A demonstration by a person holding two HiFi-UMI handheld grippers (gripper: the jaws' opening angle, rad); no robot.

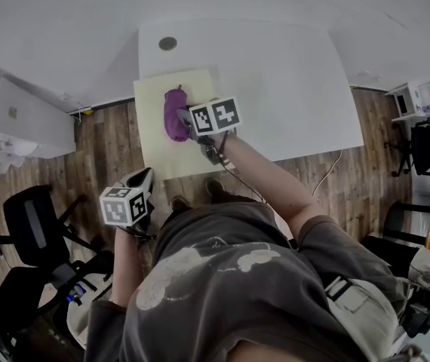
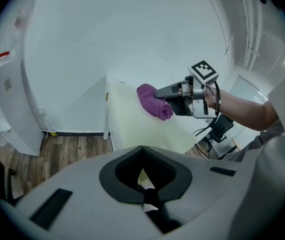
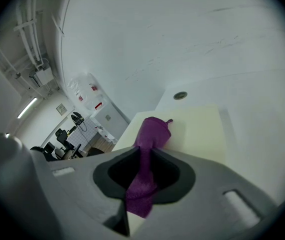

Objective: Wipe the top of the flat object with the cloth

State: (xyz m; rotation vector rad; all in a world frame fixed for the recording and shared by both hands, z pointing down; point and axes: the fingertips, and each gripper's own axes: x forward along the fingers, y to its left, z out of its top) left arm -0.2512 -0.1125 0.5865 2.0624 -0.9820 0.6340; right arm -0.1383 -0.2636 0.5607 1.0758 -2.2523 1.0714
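The fingers of our right gripper [image 3: 140,196] are clamped on a purple cloth [image 3: 151,132]. One end runs back between them as a narrow strip. The rest sits bunched just ahead of them on the pale yellow flat sheet [image 1: 157,151], roughly mid-sheet and a little toward the far end. The sheet lies along the left side of the white table [image 1: 290,89] and reaches its near edge.

The fingers of our left gripper [image 2: 147,200] are together on nothing. We hold it low beside our body, over the wooden floor [image 1: 102,145] and well apart from the table.

We judge the wipe to be under way. To do it well, we should keep the wrist low so that the bunched cloth, not the fingertips, bears on the sheet. We should draw long, overlapping strokes from the far end toward us and cover the strips along both long edges. Only a thin strip of cloth is pinched, so a hard drag could pull it free; steady, moderate pressure seems wiser. The sheet looks light and unfixed and may slide, so the idle left gripper could press down on a near corner.

We can read no writing or brand. The marker cubes [image 1: 215,115] carry only black-and-white square patterns. The white cabinet [image 2: 7,104] at the left shows small red marks that are too small to make out.
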